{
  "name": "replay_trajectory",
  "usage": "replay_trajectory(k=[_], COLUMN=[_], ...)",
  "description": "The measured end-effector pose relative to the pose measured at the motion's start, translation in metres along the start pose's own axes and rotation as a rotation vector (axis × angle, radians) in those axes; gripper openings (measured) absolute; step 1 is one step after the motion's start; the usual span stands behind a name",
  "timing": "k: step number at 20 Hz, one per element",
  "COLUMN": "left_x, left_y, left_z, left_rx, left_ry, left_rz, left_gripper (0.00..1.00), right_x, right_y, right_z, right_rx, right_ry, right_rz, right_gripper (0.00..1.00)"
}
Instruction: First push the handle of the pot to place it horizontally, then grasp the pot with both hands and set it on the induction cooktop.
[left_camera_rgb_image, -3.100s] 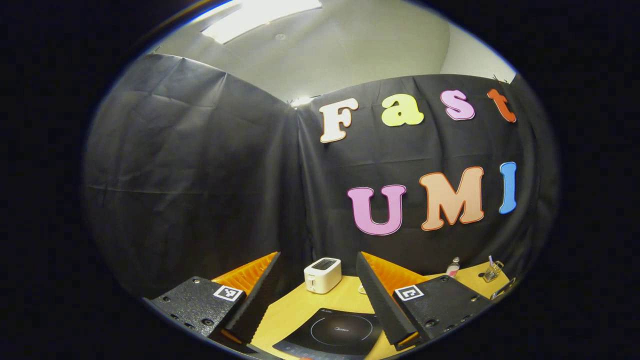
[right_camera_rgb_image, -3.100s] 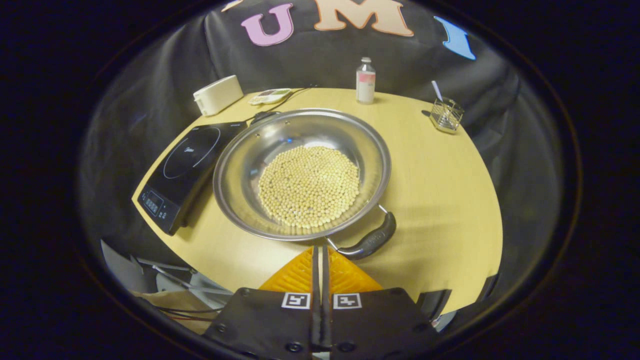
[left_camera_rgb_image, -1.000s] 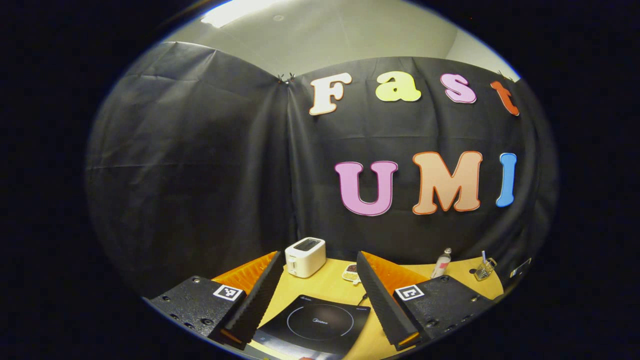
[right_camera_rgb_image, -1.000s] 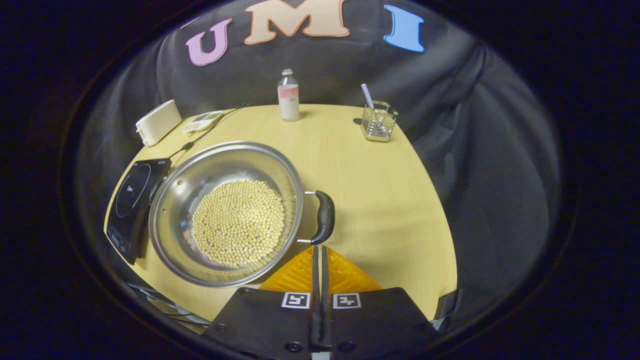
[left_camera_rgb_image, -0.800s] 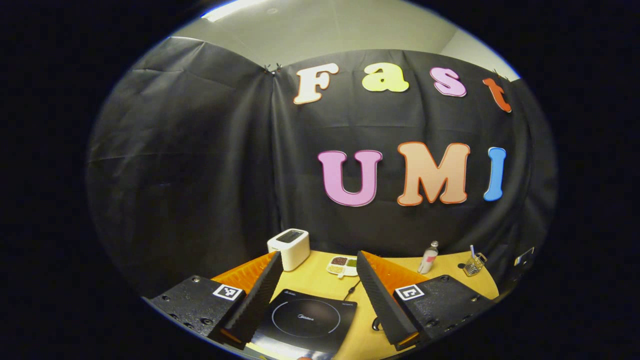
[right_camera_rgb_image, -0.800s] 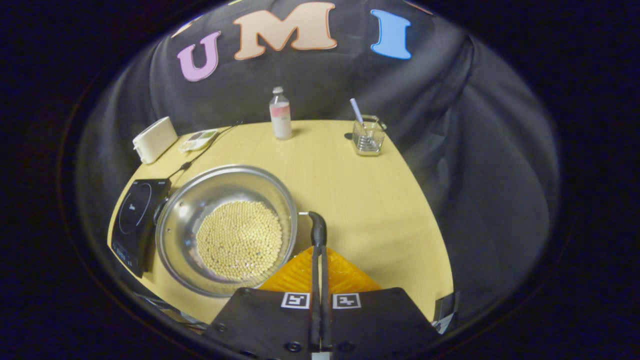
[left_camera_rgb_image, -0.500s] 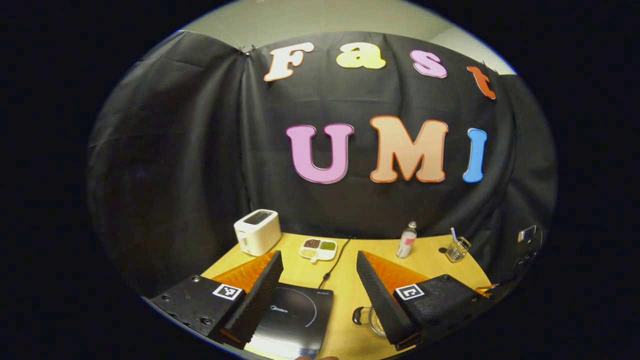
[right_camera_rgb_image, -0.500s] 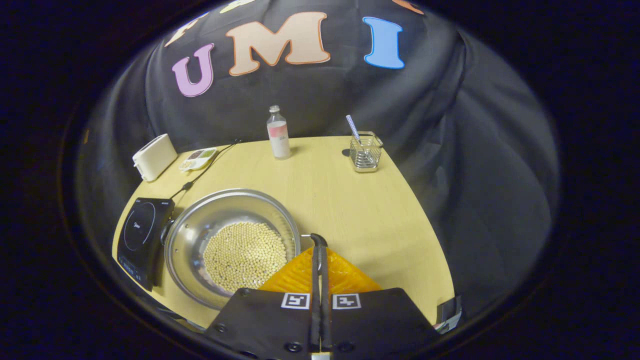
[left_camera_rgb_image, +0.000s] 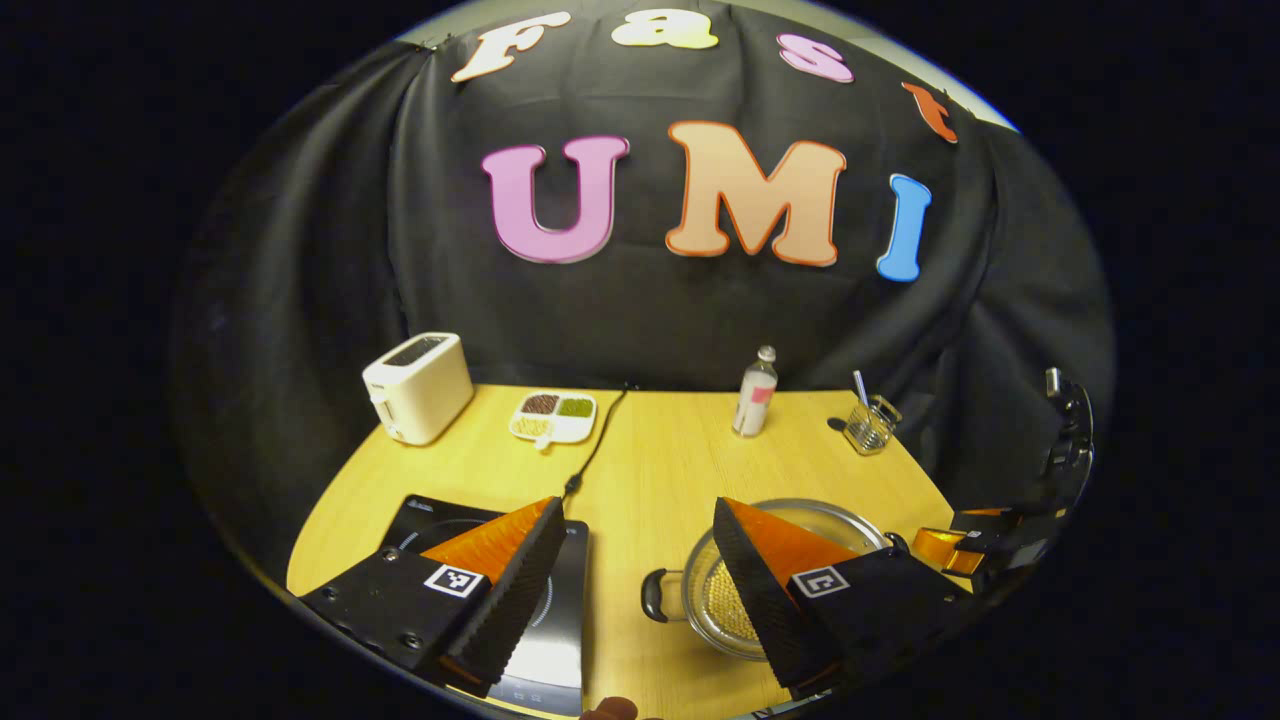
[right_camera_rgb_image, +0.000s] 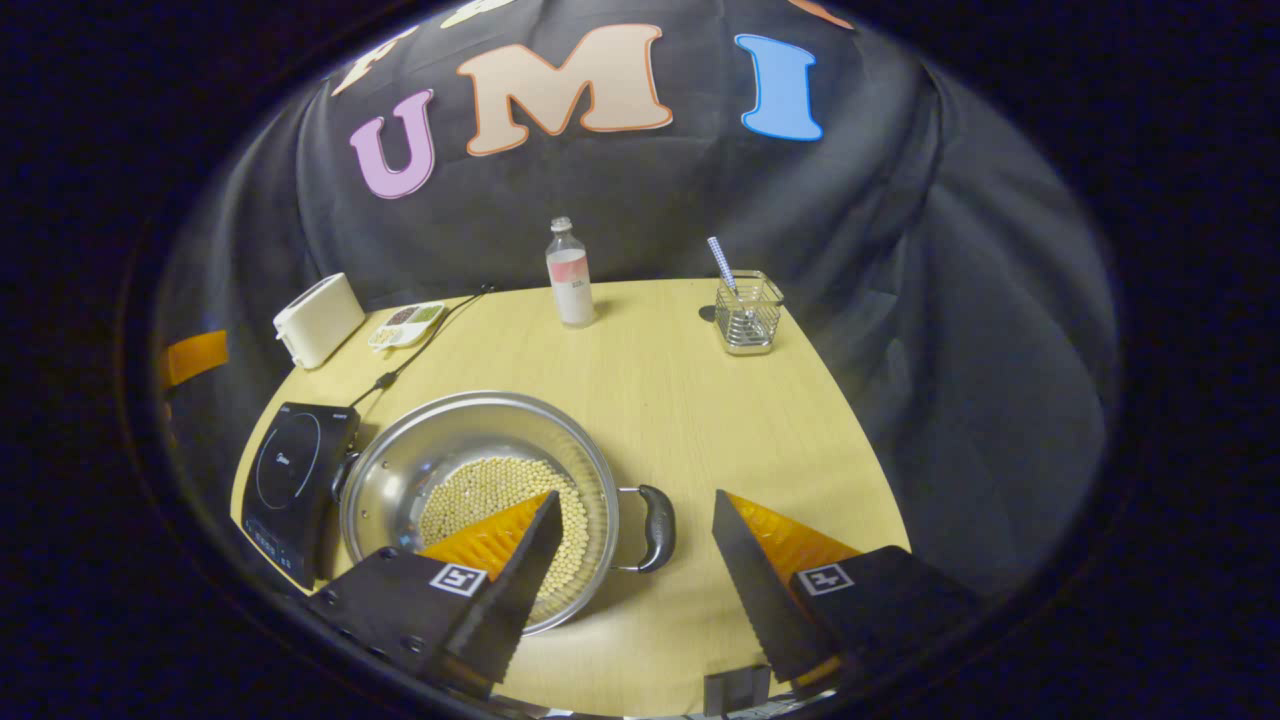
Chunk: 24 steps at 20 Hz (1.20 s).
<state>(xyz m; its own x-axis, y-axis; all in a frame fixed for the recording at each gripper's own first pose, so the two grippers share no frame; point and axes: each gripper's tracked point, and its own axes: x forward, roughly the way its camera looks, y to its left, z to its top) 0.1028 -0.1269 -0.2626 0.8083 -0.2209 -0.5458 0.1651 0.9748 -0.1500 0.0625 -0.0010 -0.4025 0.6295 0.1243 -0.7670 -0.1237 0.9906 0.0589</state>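
Hovering over the pot (right_camera_rgb_image: 480, 480), both grippers' jaws wide: right gripper (right_camera_rgb_image: 634, 505) straddles its handle (right_camera_rgb_image: 655, 527), left gripper (left_camera_rgb_image: 638, 512) beside cooktop (left_camera_rgb_image: 560, 600).

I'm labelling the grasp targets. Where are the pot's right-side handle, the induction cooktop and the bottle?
pot's right-side handle (right_camera_rgb_image: 655, 528), right gripper view, middle of the dark grip.
induction cooktop (right_camera_rgb_image: 285, 466), right gripper view, inside its ring marking.
bottle (right_camera_rgb_image: 571, 283), right gripper view, on its body.

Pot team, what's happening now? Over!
Both grippers, left and right, open. Pot on table beside cooktop, handle between right fingers. Nothing blocking.
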Motion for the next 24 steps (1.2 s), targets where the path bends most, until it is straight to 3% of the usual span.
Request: replay_trajectory(k=[11,24], left_x=[0.059,0.086], left_y=[-0.021,-0.016], left_z=[-0.113,-0.177], left_rx=[-0.119,-0.153], left_ry=[0.371,0.563], left_rz=[-0.073,-0.008], left_gripper=[0.97,0.97], right_x=[0.023,0.06], right_y=[-0.013,-0.009], right_z=[-0.012,-0.052], right_rx=[0.002,0.03], right_ry=[0.066,0.223], right_rz=[-0.028,-0.003], right_gripper=[0.98,0.98])
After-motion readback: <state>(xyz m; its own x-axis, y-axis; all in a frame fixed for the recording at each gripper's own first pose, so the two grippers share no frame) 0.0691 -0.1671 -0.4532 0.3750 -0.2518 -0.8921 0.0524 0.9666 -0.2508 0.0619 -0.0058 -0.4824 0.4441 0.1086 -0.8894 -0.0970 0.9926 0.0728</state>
